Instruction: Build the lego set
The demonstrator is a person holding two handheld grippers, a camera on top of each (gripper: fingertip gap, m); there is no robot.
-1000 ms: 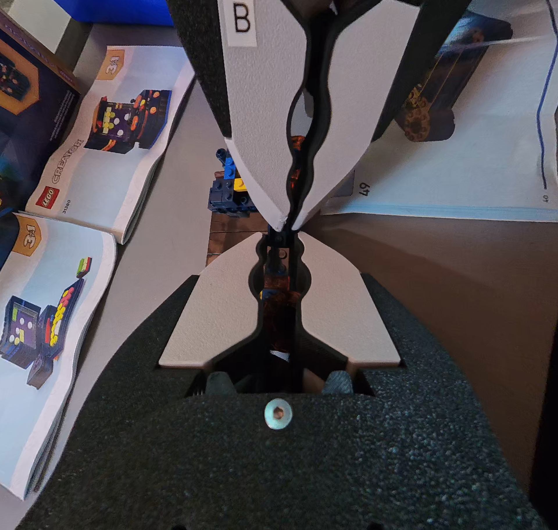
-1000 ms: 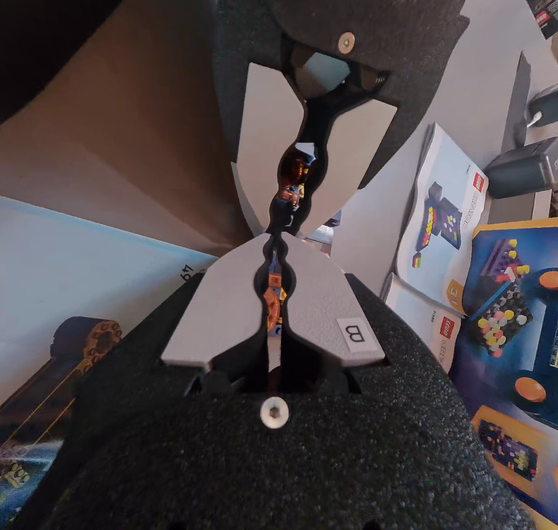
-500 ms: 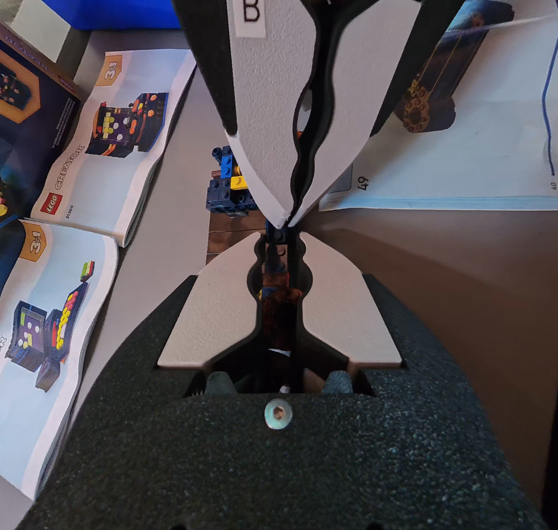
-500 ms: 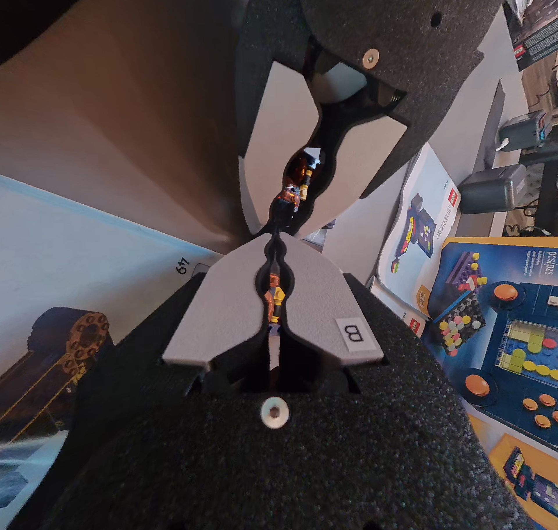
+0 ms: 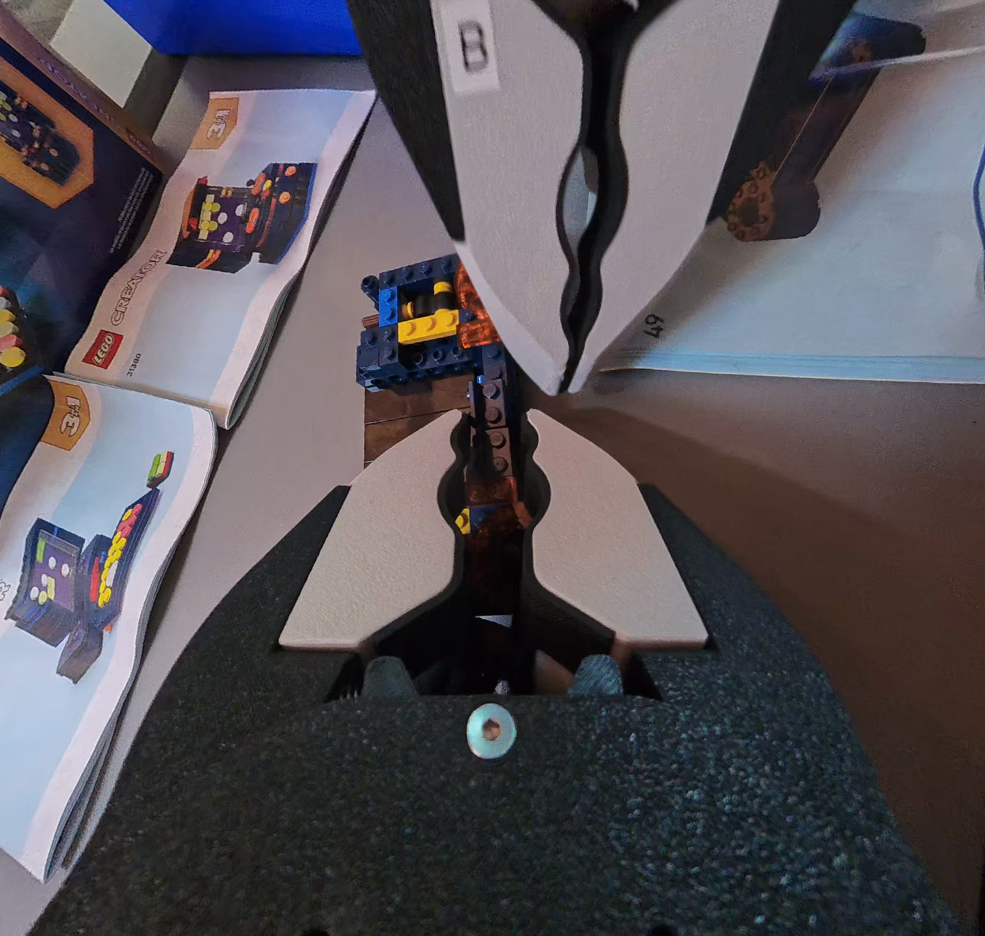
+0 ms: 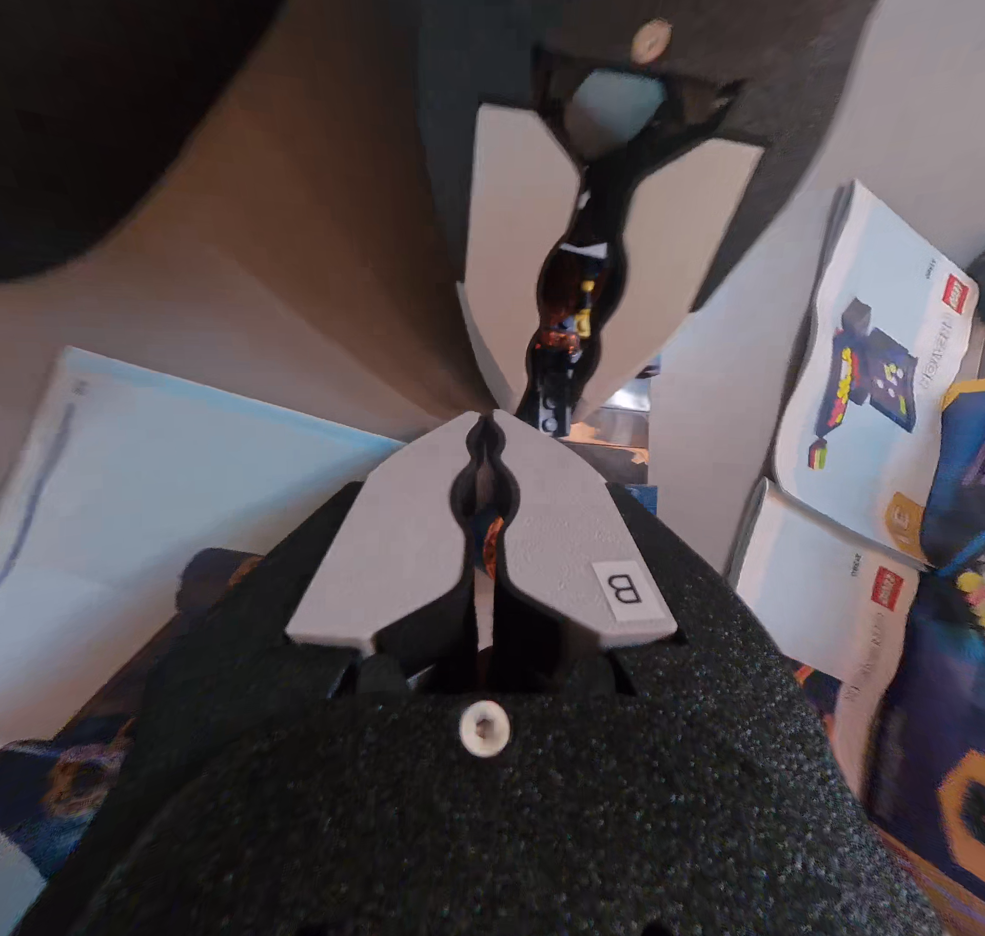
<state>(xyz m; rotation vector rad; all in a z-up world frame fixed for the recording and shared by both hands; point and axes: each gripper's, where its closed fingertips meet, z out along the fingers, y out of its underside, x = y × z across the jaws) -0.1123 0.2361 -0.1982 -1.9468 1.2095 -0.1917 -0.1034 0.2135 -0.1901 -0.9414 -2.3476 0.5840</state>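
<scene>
Left wrist view: left hand-held gripper clamps brick model.

Writing I can make out, without spelling it out: a white sticker with one black letter sits on a finger of my right tongs, at five o'clock from their tips. On the bench, at ten o'clock from my left tongs, a booklet carries a red brand square, a product line name, a small number and an orange badge. At eight o'clock a second booklet bears the same badge. At two o'clock an open page shows a page number in its corner.
</scene>
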